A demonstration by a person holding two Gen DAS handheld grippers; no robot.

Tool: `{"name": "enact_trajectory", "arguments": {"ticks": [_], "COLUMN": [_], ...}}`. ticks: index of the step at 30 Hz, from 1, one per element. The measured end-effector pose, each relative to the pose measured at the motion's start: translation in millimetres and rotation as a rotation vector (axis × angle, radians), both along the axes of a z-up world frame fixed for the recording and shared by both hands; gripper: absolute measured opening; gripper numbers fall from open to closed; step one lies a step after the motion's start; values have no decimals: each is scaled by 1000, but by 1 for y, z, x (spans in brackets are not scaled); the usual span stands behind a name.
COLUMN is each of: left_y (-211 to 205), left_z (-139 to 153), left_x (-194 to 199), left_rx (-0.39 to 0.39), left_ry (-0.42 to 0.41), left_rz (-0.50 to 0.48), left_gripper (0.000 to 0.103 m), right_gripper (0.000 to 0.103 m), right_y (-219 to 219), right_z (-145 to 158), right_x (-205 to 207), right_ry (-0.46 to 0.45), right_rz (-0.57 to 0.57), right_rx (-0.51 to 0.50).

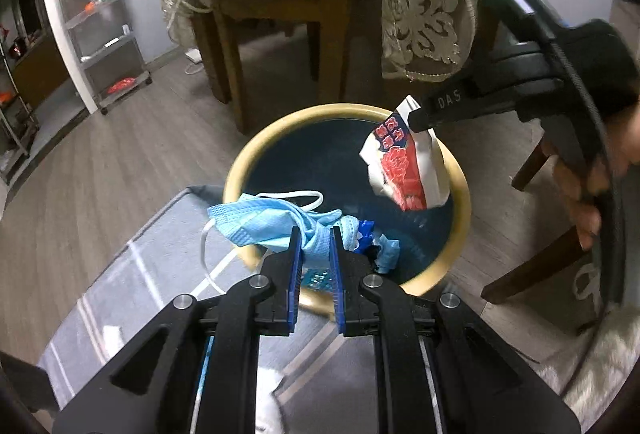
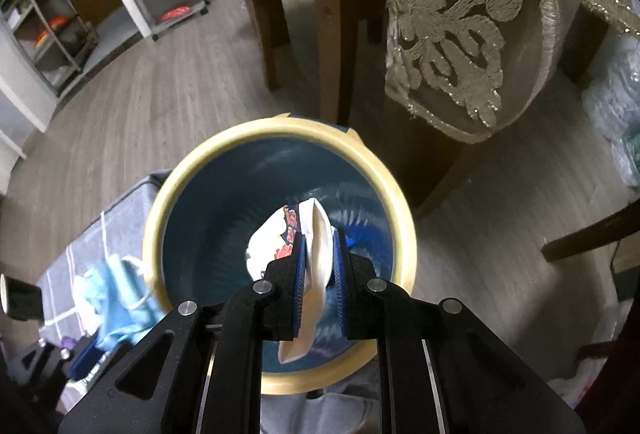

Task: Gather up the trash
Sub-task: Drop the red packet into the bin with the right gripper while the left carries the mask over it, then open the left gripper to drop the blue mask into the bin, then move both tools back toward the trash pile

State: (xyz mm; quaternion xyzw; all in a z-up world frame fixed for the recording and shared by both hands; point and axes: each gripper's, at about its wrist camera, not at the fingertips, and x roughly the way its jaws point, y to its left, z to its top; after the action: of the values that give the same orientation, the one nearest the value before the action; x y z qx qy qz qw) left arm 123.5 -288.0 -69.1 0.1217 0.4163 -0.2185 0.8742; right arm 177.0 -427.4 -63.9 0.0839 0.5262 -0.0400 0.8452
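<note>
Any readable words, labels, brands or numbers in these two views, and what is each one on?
"DAS": white letters on the black finger of the right gripper, seen from the left wrist view.
Wrapper held by that gripper: red block characters on a dark blue patch, too blurred to read.
Nothing else is legible in either view.

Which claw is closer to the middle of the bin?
Right. The right claw holds a wrapper over the bin's open inside. The left claw holds a blue mask over the bin's near rim, with part of the mask outside it.
</note>
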Motion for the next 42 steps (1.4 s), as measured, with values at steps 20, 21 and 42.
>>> {"name": "enact_trajectory", "arguments": {"ticks": [20, 21, 42], "left_y": [4, 7, 117], "left_z": [18, 19, 43], "left_x": [12, 13, -51], "left_rx": [-15, -23, 16], "left_ry": [-108, -100, -66], "left_rz": [96, 105, 72], "left_gripper": [97, 97, 97], "right_gripper": [33, 34, 60], "right_y": [5, 5, 56], "right_z": [16, 17, 34], "right_x": [2, 2, -4], "right_ry": [-64, -67, -140], "right_rz": [9, 9, 197], "right_rx": [19, 21, 12]}}
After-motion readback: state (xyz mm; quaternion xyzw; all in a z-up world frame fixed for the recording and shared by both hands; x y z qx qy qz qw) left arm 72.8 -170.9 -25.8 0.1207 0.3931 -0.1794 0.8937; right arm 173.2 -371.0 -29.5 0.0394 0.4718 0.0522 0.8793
